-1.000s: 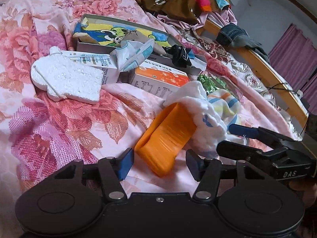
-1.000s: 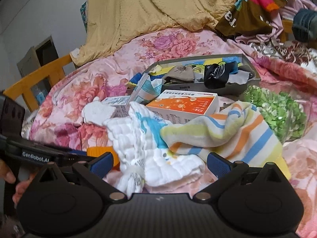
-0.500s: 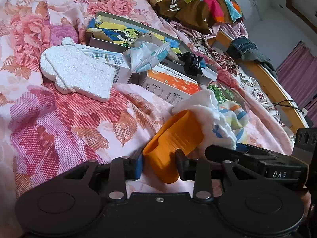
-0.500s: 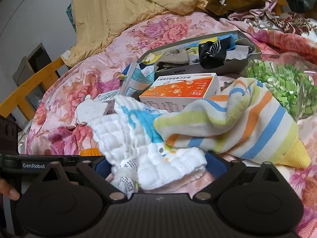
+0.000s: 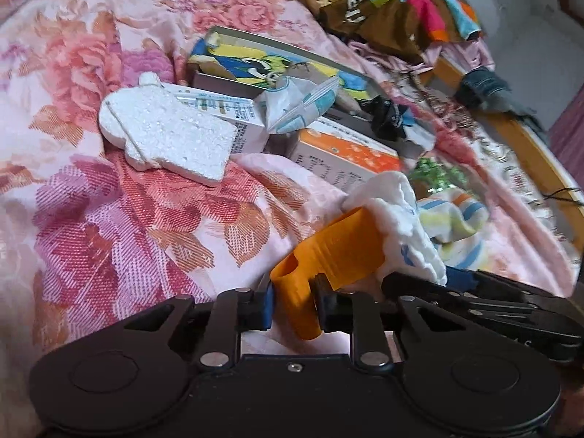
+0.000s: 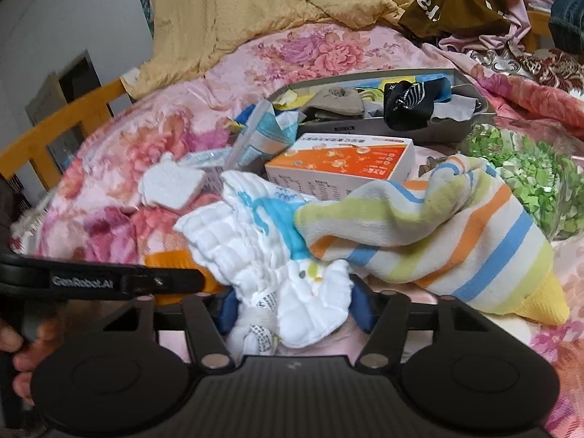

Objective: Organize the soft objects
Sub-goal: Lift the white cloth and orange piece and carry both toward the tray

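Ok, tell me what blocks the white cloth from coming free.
The right tongs are shut on the white cloth, so nothing blocks the grip. The striped towel lies over the cloth's right side, and the orange piece, held by the left tongs, sits against its left edge.

Lighting was soft, even daylight; I saw no harsh shadows or glare. Both views showed motion blur and fisheye edge bending.

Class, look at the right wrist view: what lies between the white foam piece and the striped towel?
The white quilted cloth, whose near edge is pinched in the right gripper, lies between the foam piece and the striped towel.
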`<state>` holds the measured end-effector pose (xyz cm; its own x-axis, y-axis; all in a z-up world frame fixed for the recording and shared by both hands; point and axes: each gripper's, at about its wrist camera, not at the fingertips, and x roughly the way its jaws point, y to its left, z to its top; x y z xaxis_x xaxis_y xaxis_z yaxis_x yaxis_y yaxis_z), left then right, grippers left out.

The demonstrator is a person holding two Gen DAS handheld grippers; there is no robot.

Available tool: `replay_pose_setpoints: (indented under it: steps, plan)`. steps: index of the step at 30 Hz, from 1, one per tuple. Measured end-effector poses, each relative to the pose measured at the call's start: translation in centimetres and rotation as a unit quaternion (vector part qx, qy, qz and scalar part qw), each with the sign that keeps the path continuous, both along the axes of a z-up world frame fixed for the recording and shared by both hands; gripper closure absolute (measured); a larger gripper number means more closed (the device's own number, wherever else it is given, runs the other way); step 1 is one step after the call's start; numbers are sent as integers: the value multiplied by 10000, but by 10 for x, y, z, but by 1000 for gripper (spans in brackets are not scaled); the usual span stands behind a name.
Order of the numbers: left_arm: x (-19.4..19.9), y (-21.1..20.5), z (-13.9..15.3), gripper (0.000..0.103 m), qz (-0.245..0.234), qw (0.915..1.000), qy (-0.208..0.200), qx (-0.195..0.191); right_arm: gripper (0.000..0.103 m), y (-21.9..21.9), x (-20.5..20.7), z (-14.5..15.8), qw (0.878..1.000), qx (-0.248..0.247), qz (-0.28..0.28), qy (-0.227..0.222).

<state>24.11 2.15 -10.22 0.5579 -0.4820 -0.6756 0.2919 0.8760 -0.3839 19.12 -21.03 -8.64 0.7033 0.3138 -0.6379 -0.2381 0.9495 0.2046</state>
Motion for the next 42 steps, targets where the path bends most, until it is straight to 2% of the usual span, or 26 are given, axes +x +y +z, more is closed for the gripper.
replay_pose_setpoints:
  steps: [6, 10, 17, 26, 30, 36, 42]
  plan:
    - [-12, -6, 8, 84, 336, 9992, -66, 201, 69, -5, -3, 2, 9999, 44, -115, -65]
    - [-24, -10, 9, 86, 715, 9970, -141, 249, 73, -5, -11, 7, 9997, 87, -130, -176]
    - [-61, -14, 15, 89, 1313, 9895, -490, 344, 76, 0, -32, 20, 9989, 105, 32, -463]
    - [-81, -11, 32, 90, 1680, 9836, -589, 289, 77, 6, -55, 41, 9903, 20, 276, -1364]
    - [-86, -5, 42, 90, 1898, 9796, -651, 82, 77, 6, -59, 50, 9862, 60, 281, -1633]
    - [-89, -8, 64, 90, 1932, 9755, -1053, 19, 76, 2, -61, 62, 9796, 100, 158, -2002]
    - [-90, -17, 82, 90, 1804, 9734, -1412, 23, 76, -8, -60, 72, 9762, 238, -22, -2157]
